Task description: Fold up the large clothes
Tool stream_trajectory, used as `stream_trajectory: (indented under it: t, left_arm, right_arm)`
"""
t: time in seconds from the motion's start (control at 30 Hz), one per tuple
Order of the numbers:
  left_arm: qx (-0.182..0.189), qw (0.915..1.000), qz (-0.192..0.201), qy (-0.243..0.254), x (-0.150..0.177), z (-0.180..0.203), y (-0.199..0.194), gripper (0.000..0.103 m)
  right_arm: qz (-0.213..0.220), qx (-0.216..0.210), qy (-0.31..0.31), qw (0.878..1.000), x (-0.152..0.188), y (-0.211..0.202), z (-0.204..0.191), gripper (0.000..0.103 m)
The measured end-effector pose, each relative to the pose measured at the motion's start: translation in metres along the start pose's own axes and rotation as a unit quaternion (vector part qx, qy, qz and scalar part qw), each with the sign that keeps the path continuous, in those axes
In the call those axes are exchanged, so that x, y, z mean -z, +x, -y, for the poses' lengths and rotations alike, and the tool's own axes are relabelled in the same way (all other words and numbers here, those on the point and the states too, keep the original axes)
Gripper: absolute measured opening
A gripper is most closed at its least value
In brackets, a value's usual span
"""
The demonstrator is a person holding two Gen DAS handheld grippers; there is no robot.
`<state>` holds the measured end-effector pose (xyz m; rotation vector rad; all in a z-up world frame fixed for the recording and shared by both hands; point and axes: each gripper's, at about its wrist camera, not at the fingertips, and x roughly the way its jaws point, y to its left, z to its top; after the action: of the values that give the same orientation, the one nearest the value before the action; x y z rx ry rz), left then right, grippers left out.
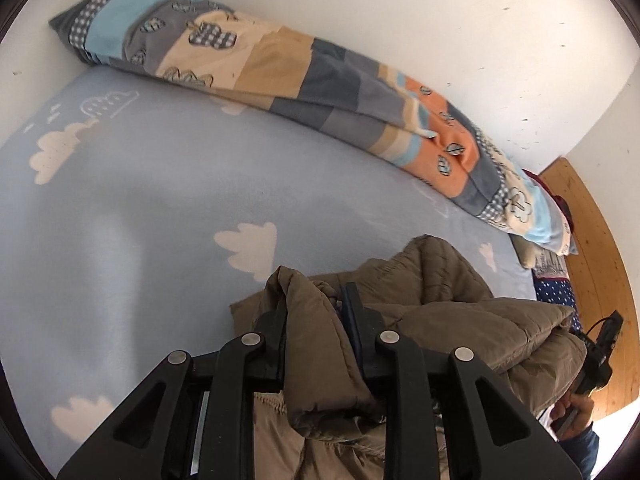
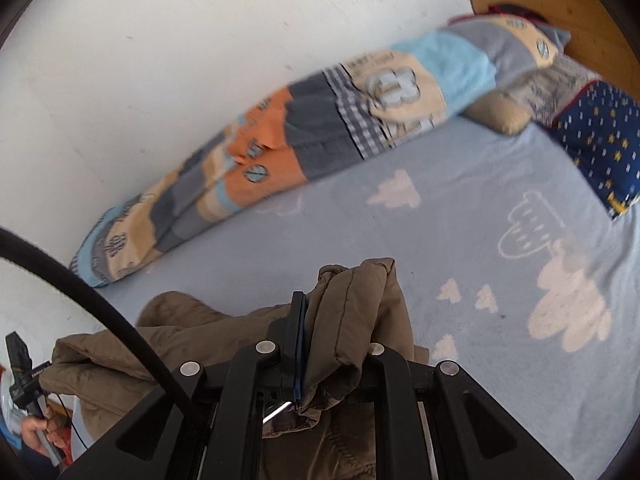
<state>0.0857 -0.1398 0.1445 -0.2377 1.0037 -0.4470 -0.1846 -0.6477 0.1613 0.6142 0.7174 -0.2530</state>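
Two tongs share one brown quilted jacket (image 1: 432,312) above a pale blue bed sheet (image 1: 160,200) printed with white clouds.

From the left wrist camera, the left gripper (image 1: 316,304) is clamped on a thick fold of the jacket: the padded cloth rises between its two black fingers (image 1: 276,320) and spills over them toward 6 o'clock. The rest of the garment stretches off toward 3 o'clock, where the right gripper (image 1: 600,344) and the hand holding it show at the frame's edge. A rolled patchwork blanket (image 1: 280,76) lies along the white wall from 10 to 3 o'clock, well apart from the jacket.

From the right wrist camera, the right gripper (image 2: 320,320) is closed on another fold of the jacket (image 2: 360,312), its far finger hidden under the bunched cloth that stands up at 12 o'clock from the jaws. The garment drapes away toward 9 o'clock, toward the left gripper (image 2: 20,364) low at the edge. The blanket (image 2: 280,140) runs from 8 to 1 o'clock along the wall, and a dark blue starred pillow (image 2: 596,148) sits at 2 o'clock.
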Motion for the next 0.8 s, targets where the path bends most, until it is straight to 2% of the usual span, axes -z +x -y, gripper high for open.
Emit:
stream_trajectory:
  t: [0.17, 0.2, 0.37, 0.4, 0.43, 0.47, 0.5, 0.57, 0.63, 0.7, 0.8]
  left_arm:
    - [0.018, 0.9993, -0.013, -0.031, -0.013, -0.005, 0.019, 0.03]
    - [0.024, 0.999, -0.015, -0.036, -0.016, -0.006, 0.018, 0.033]
    - [0.045, 0.9977, -0.019, -0.048, -0.029, -0.009, 0.003, 0.041]
    - [0.046, 0.9976, -0.012, -0.051, -0.031, -0.01, -0.002, 0.045]
    - [0.044, 0.9977, -0.001, -0.052, -0.033, -0.011, -0.009, 0.053]
    - [0.037, 0.9977, 0.023, -0.053, -0.036, -0.012, -0.019, 0.057]
    - [0.033, 0.9972, 0.039, -0.054, -0.038, -0.014, -0.027, 0.061]
    - [0.037, 0.9956, 0.057, -0.064, -0.043, -0.018, -0.044, 0.062]
    - [0.037, 0.9951, 0.066, -0.063, -0.044, -0.016, -0.056, 0.062]
    - [0.034, 0.9964, 0.069, -0.034, -0.04, -0.004, -0.066, 0.062]
    - [0.044, 0.9966, 0.064, 0.027, -0.019, 0.032, -0.075, 0.063]
  right_arm:
    - [-0.037, -0.001, 0.056, 0.998, -0.002, 0.046, 0.022, 0.014]
    - [-0.043, -0.005, 0.068, 0.997, -0.003, 0.05, 0.025, 0.017]
    - [-0.05, -0.052, 0.118, 0.99, -0.012, 0.046, 0.039, 0.025]
    - [-0.049, -0.061, 0.122, 0.989, -0.015, 0.042, 0.04, 0.027]
    - [-0.045, -0.07, 0.128, 0.988, -0.018, 0.037, 0.041, 0.029]
    - [-0.041, -0.075, 0.13, 0.988, -0.02, 0.031, 0.042, 0.036]
    - [-0.031, -0.075, 0.132, 0.988, -0.025, 0.023, 0.043, 0.049]
    - [-0.002, -0.062, 0.126, 0.99, -0.035, 0.003, 0.045, 0.063]
    - [0.007, -0.068, 0.123, 0.99, -0.041, -0.011, 0.045, 0.063]
    - [0.013, -0.068, 0.101, 0.993, -0.044, -0.026, 0.037, 0.063]
    - [0.014, -0.069, 0.036, 0.997, -0.039, -0.044, 0.008, 0.061]
